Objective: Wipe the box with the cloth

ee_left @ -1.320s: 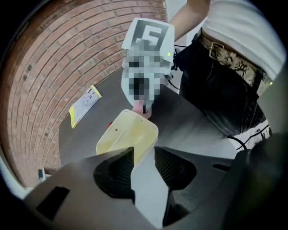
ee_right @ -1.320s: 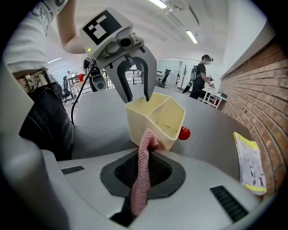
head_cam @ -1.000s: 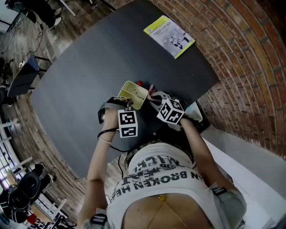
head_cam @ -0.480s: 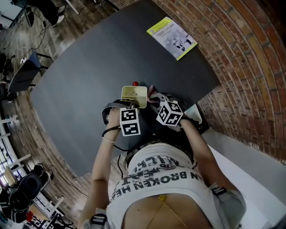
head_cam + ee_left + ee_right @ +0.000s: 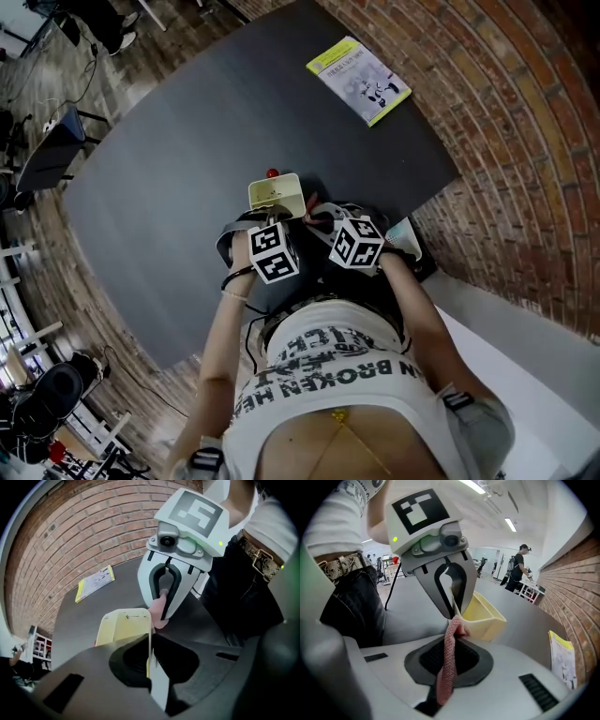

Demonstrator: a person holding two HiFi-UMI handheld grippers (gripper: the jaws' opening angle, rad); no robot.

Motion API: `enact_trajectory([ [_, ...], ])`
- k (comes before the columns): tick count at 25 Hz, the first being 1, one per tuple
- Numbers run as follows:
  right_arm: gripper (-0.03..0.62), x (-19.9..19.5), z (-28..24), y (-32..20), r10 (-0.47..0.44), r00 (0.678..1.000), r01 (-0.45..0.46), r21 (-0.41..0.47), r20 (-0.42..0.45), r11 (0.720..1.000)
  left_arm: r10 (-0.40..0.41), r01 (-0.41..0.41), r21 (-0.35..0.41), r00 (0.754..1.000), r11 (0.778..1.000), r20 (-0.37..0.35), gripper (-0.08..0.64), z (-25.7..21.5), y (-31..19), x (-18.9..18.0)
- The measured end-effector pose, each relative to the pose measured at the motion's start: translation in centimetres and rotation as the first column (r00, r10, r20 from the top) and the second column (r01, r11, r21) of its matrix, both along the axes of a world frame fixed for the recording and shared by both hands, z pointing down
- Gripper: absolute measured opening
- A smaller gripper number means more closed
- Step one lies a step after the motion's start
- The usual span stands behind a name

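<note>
Dark worktop [image 5: 187, 159], brick wall behind, nothing fancy. Got the left tool [image 5: 151, 667] pinched shut on one thin wall of the yellow box [image 5: 123, 627], and the right tool [image 5: 449, 660] closed on a pink cloth [image 5: 451, 634], bunched end poking out right next to the box. Box at 12 o'clock from both tools. Just a guess at good form: hold that left grip firm so the light box can't skid, drag the cloth's loose end along the walls with gentle pressure, no poking with bare jaws. Mind the small red thing [image 5: 272, 173] at the box's 12 o'clock; booklet [image 5: 356, 78] way out at 1 o'clock, no bother.
</note>
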State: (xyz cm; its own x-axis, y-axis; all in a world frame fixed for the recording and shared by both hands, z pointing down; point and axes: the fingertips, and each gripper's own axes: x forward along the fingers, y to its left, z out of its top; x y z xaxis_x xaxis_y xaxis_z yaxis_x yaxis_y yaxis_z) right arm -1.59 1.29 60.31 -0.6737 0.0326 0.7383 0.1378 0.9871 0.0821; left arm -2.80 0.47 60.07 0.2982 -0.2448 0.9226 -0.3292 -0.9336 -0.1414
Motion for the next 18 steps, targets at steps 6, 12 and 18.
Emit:
enact_trajectory([
  [6,0.017,0.6,-2.1,-2.5,0.063,0.997,-0.063,-0.005,0.052,0.998,-0.090,0.097,0.057,0.989,0.994,-0.117,0.045,-1.9,-0.3,-0.4],
  [12,0.017,0.6,-6.4,-4.6,0.087,0.984,-0.090,0.009,0.154,0.996,-0.266,0.315,0.148,0.923,0.937,-0.278,0.066,-6.0,-1.3,-2.0],
  [18,0.017,-0.4,-8.4,-4.3,0.070,0.973,-0.074,0.010,0.222,0.997,-0.472,0.608,0.100,0.700,0.788,-0.535,0.017,-8.3,-1.6,-3.7],
])
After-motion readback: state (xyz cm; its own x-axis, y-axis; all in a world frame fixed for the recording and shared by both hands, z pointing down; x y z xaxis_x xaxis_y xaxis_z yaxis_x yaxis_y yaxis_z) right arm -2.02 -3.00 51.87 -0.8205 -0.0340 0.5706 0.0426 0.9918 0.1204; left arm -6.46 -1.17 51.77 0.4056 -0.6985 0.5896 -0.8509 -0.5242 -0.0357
